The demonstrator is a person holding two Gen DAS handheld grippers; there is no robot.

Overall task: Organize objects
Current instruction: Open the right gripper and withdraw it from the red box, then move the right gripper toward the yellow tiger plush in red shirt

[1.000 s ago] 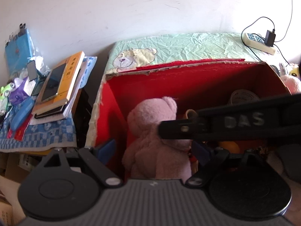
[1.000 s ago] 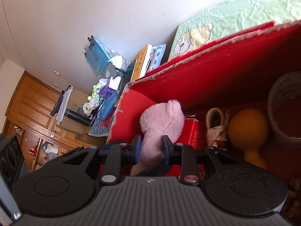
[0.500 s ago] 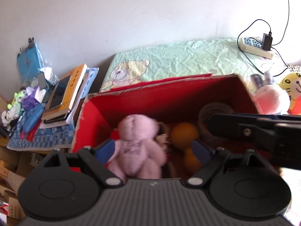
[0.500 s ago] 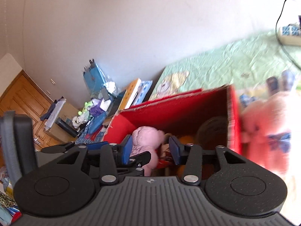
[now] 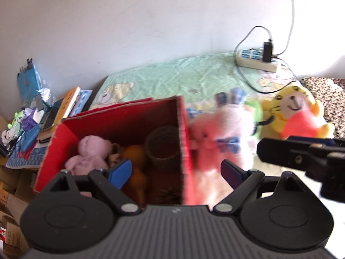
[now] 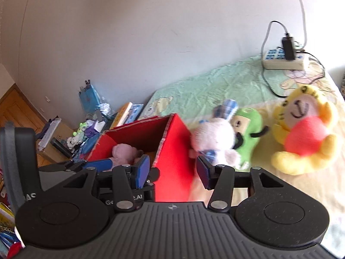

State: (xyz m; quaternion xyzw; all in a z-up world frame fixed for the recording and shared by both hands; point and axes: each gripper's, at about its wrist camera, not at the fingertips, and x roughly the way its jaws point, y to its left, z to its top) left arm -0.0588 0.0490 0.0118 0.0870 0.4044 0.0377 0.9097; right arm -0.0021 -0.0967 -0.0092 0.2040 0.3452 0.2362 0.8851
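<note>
The left gripper point(image 5: 175, 171) points down and forward, its jaws opening with nothing pressed between the blue pads. The right gripper point(image 6: 172, 172) tilts less steeply, its jaws also opening and gripping nothing. In the left wrist view the right gripper's black body juts in at the right edge.

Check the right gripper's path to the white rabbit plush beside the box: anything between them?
Nothing visible blocks it. The right gripper, jaws opening and empty, faces the white rabbit plush across bare bedsheet. The red box wall stands close on the rabbit's left; the green plush leans against its right.
</note>
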